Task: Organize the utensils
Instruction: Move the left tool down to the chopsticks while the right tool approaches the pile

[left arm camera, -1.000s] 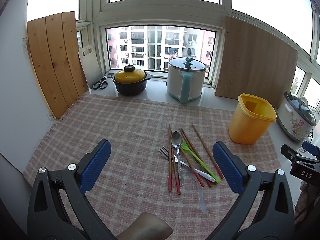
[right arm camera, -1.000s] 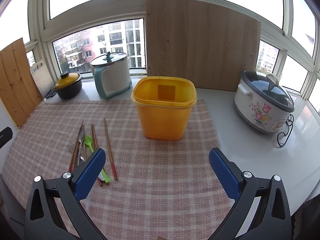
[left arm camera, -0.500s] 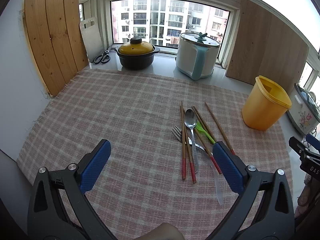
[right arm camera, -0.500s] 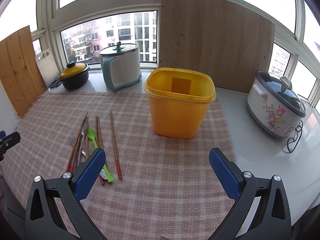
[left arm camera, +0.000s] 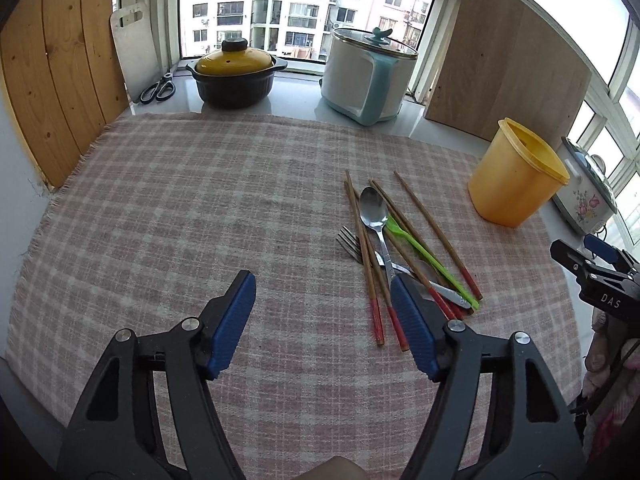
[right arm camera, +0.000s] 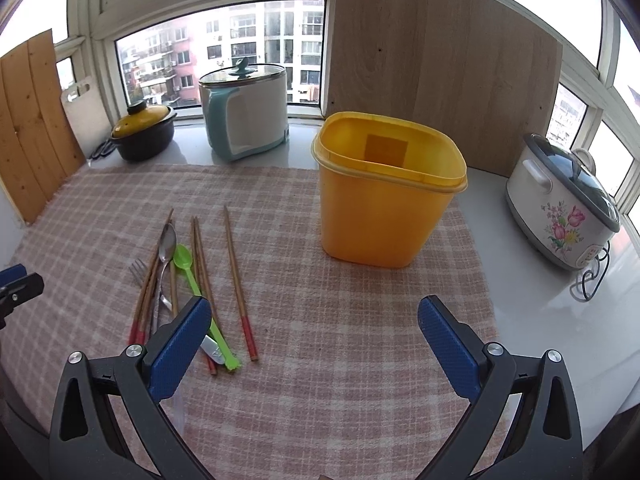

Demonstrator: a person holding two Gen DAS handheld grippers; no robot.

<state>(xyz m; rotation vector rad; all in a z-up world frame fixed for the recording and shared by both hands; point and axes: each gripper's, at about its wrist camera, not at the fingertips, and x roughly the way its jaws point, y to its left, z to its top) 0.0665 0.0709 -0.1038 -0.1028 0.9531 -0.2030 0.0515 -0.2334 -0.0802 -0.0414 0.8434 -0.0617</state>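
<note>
A pile of utensils lies on the checked cloth (left arm camera: 200, 220): several red-tipped wooden chopsticks (left arm camera: 370, 276), a metal spoon (left arm camera: 374, 208), a metal fork (left arm camera: 350, 244) and a green plastic spoon (left arm camera: 424, 250). The pile also shows in the right wrist view, with the chopsticks (right arm camera: 236, 280) and green spoon (right arm camera: 188, 268) in it. An empty yellow tub (right arm camera: 384, 192) stands upright to the right of the pile. My left gripper (left arm camera: 322, 320) is open, low over the cloth, just left of the pile's near ends. My right gripper (right arm camera: 314, 344) is open and empty, in front of the tub.
A dark pot with a yellow lid (left arm camera: 236, 74), a white and teal cooker (left arm camera: 368, 76), scissors (left arm camera: 158, 88) and wooden boards (left arm camera: 52, 60) stand along the window sill. A flowered rice cooker (right arm camera: 564, 212) sits at the far right on the white counter.
My left gripper has dropped lower and closer to the pile, and its jaws have narrowed. My right gripper has moved closer to the tub and cloth.
</note>
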